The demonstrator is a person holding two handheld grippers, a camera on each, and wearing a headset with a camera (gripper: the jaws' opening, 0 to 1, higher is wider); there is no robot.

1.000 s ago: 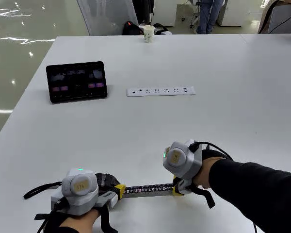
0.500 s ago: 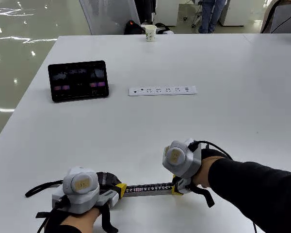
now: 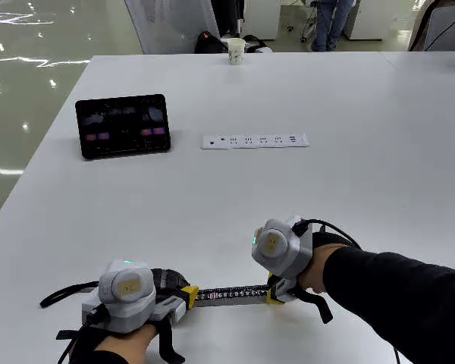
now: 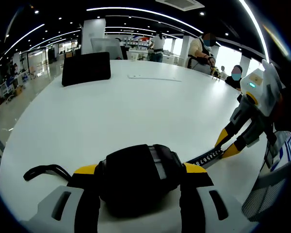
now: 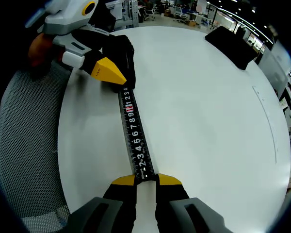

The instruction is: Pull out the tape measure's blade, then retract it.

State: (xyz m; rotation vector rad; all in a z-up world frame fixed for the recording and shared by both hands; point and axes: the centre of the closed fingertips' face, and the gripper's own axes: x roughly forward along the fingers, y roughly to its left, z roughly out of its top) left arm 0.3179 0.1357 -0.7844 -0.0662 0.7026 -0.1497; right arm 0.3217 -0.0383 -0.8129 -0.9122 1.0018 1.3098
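Right gripper (image 3: 273,296) has edged slightly toward the left gripper (image 3: 178,297) since a second ago, so the exposed blade (image 3: 231,293) looks a bit shorter; part of the shift is camera motion.

Head view: one tape measure case (image 3: 165,280), black, sits on the near part of the white table (image 3: 326,174), clamped between the left gripper's jaws. One blade runs out of it, lying flat. Its long axis goes left to right along the near table edge, with the case at the left and the free end at the right. The right gripper's jaws are closed down on that free end. A black strap (image 3: 61,294) trails left of the case. Farther back are one tablet (image 3: 123,125), one power strip (image 3: 254,140) and one paper cup (image 3: 236,51), all well apart from the grippers.

Left gripper view: the case (image 4: 136,187) sits between both yellow-tipped jaws, which are closed snugly against its sides. The blade (image 4: 206,157) exits to the right toward the right gripper (image 4: 232,144).

Right gripper view: the two jaw tips are pinched together on the blade end, with the gripper at (image 5: 146,180). The blade (image 5: 133,128) points straight away to the case (image 5: 123,53), held by the left gripper (image 5: 106,70). Printed numbers face up.
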